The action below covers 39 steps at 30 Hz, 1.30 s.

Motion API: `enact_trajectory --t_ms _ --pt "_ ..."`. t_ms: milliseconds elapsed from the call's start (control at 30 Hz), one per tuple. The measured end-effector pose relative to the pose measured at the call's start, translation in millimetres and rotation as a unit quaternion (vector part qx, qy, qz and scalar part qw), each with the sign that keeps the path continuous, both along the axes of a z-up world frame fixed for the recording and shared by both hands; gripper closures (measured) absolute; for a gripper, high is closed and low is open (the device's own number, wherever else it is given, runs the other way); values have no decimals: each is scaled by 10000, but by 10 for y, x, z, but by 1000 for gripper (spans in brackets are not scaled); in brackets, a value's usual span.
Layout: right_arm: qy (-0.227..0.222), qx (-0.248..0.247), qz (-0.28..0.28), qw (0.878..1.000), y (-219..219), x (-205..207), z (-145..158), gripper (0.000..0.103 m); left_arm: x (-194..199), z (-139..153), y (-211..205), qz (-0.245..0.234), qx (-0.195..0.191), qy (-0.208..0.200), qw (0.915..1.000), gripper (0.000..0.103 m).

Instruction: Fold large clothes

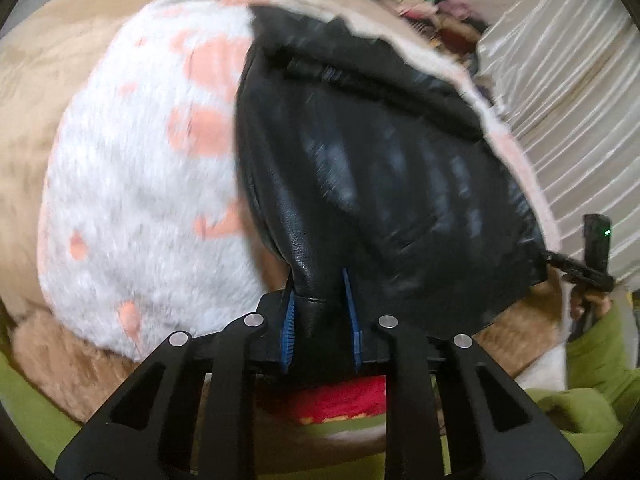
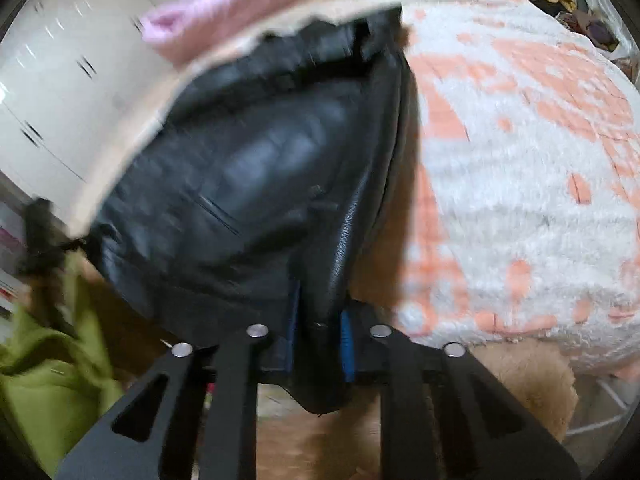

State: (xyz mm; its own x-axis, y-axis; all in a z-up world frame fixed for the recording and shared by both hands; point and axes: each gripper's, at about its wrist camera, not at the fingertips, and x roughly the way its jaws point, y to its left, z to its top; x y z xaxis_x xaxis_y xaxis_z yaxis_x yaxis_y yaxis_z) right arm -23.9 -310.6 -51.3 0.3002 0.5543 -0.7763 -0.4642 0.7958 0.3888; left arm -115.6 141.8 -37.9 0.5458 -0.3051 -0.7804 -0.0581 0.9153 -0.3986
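Note:
A black leather garment (image 1: pixel 380 168) hangs stretched above a tan bed cover (image 1: pixel 48 100). My left gripper (image 1: pixel 320 300) is shut on one gathered corner of it between the blue pads (image 1: pixel 289 320). In the right wrist view the same black garment (image 2: pixel 248 184) fills the middle, with a pocket slit showing. My right gripper (image 2: pixel 320 320) is shut on its other corner, the leather edge pinched between the blue pads (image 2: pixel 347 344). The right gripper's black body (image 1: pixel 592 256) shows at the far right of the left wrist view. Both views are motion-blurred.
A white fluffy blanket with orange spots (image 1: pixel 152 184) lies on the bed beside the garment and also shows in the right wrist view (image 2: pixel 520 184). A green sleeve (image 2: pixel 44 368) is at lower left. A pink garment (image 2: pixel 224 12) and a clothes pile (image 1: pixel 420 4) lie at the back. White cabinets (image 2: pixel 52 92) stand left.

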Motion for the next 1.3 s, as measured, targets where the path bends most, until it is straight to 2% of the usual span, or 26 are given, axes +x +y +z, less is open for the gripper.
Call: enact_trajectory --t_ms 67,133,233,500,733,1000,1300 --pt "-226 327 35 9992 -38 -3 177 92 29 213 7 -57 -103 -296 9995 96" --pt "-447 674 28 9967 -70 40 364 93 92 367 -4 -96 -27 -512 9986 96" --pt "-777 894 -73 9929 -71 150 595 93 220 534 -19 -109 115 -745 9971 96" --pt "-1257 1421 -467 9807 -52 611 1020 93 571 887 116 134 21 -1167 9931 96" --pt "-1266 1642 -797 9750 106 1146 1213 93 1045 1204 189 352 159 -1441 9888 96" --pt "-932 1815 -1079 9730 226 1688 1186 92 1458 1255 242 446 335 -1339 9894 96" --pt "-791 1699 -1228 9746 331 2033 1080 91 1825 1200 272 413 523 -1165 9910 96"
